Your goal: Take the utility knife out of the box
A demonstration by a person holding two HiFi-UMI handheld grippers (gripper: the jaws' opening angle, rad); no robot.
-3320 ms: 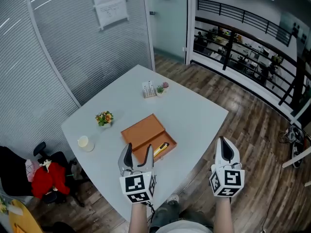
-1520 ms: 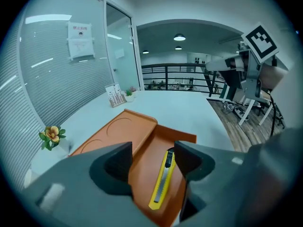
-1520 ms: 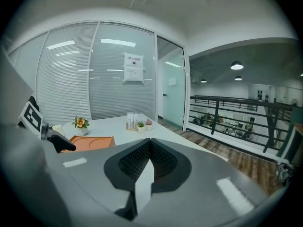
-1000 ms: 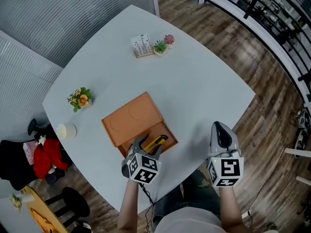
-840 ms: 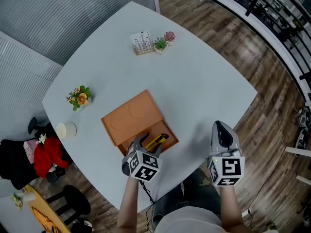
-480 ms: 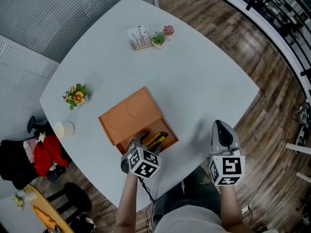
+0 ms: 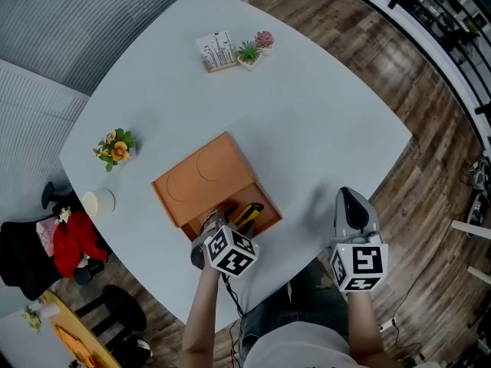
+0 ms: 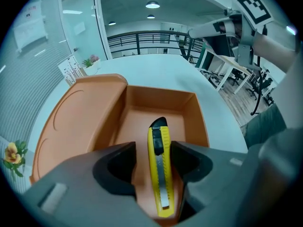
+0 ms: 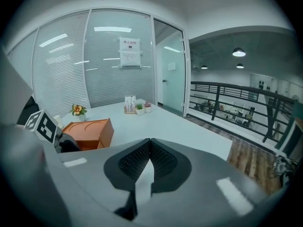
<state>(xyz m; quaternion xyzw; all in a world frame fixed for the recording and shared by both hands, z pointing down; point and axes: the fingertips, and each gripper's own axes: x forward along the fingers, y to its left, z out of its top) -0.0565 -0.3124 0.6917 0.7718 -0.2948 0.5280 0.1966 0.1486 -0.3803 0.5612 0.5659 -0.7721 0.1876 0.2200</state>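
Left tool [image 8: 152,148] is open, its jaws straddling the utility knife [image 8: 159,174]. The knife lies flat in the box [image 8: 198,119], black tip toward 12 o'clock.

Recommended: lower squarely, close on the yellow body mid-length, then lift straight up, clear of the walls.

Right tool [image 9: 150,143] is closed and empty, well apart at the box's 3 o'clock.

Only the left gripper view shows the straddle. The head view alone shows the lid lying toward 10 o'clock.

Light: bright and even, from ceiling lamps [image 8: 152,5]. Shadows: faint, soft-edged on your table [image 7: 307,113]. Your gripper views: strong fisheye bending, black vignetted corners, nearest foreground slightly soft.
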